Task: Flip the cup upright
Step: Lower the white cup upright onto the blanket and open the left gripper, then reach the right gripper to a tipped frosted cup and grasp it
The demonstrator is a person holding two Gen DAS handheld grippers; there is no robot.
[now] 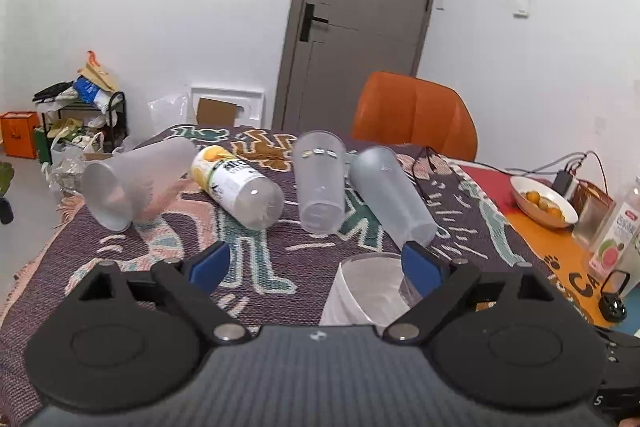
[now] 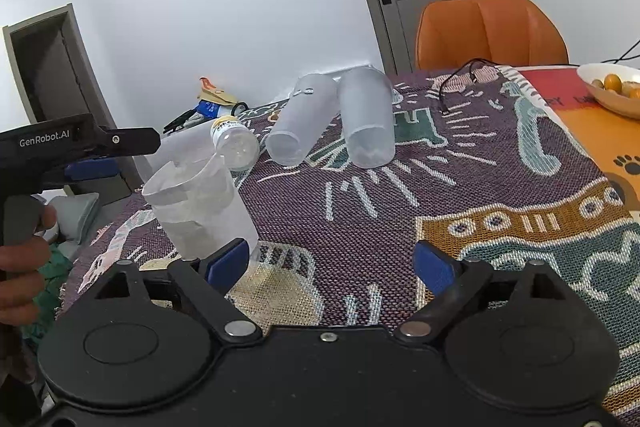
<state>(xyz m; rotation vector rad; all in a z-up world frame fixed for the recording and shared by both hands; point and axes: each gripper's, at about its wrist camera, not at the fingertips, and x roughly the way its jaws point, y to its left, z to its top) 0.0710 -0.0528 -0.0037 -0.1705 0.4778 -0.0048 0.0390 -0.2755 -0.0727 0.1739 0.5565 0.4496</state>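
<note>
Five drinking vessels crowd a desk (image 2: 460, 187) draped in a patterned woven cloth (image 1: 168, 255). Nearest the person, a clear plastic cup (image 1: 370, 291) stands upright with its mouth up, just beside the right-hand blue pad of the left tongs (image 1: 316, 265), whose jaws are spread wide and hold nothing; whether that pad touches the rim cannot be told. From the other camera the same cup (image 2: 200, 205) sits below and in front of the left tool's tip.

Right tongs (image 2: 332, 261) hang low over the cloth, jaws likewise wide apart and empty, their left pad close by the cup's base.

Farther back, three frosted cups lie on their sides: one at the left edge (image 1: 132, 183), one in the middle (image 1: 320, 183), and one to its right (image 1: 390, 199), the last two side by side. Between the left and middle cups lies a tipped bottle with a yellow-and-white label (image 1: 236, 185).

An orange chair (image 1: 416, 115) stands behind the desk before a grey door (image 1: 360, 7). At the right edge sit a bowl of small orange fruit (image 1: 544, 203) and a pink-labelled bottle (image 1: 616, 235).
</note>
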